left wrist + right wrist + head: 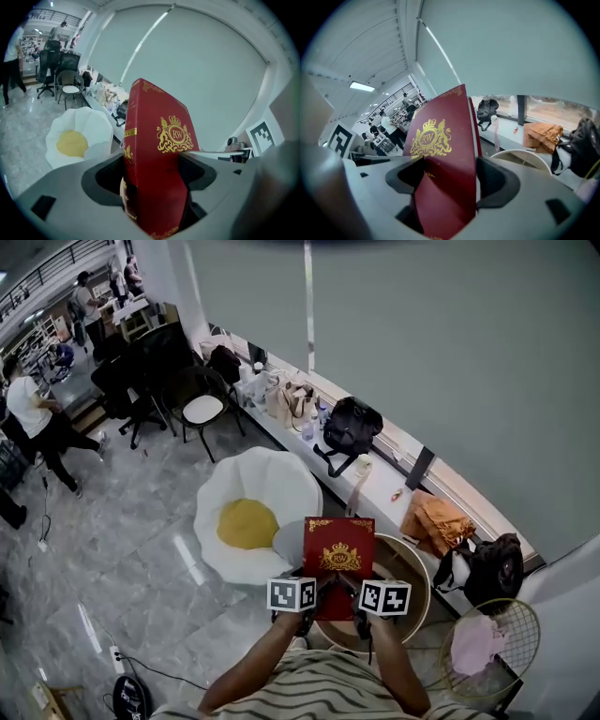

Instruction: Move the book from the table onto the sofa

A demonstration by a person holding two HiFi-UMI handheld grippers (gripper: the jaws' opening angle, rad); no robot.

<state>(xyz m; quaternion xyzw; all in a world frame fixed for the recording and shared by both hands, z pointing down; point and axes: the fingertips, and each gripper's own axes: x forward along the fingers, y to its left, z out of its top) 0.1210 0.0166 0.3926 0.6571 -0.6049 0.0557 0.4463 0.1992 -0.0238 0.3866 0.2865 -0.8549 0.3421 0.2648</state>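
Straight ahead you've got 1 round tabletop (415, 570), w/ 1 white egg-shaped sofa (246, 486) just to its left and a window ledge (380, 486) behind carrying a black bag (350, 427) and an orange cloth (435, 521). 1 red book (338, 554), 2 tools. Your forearms reach fwd, close together. Left tool (152, 173) and right tool (447, 176) both clamp the book's near edge, holding it up over the tabletop's left rim beside the sofa.

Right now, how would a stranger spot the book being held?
In front of the long window ledge, beside the white fried-egg sofa, the left gripper and right gripper clamp a book. It alone is dark red with a gold crowned RW crest.
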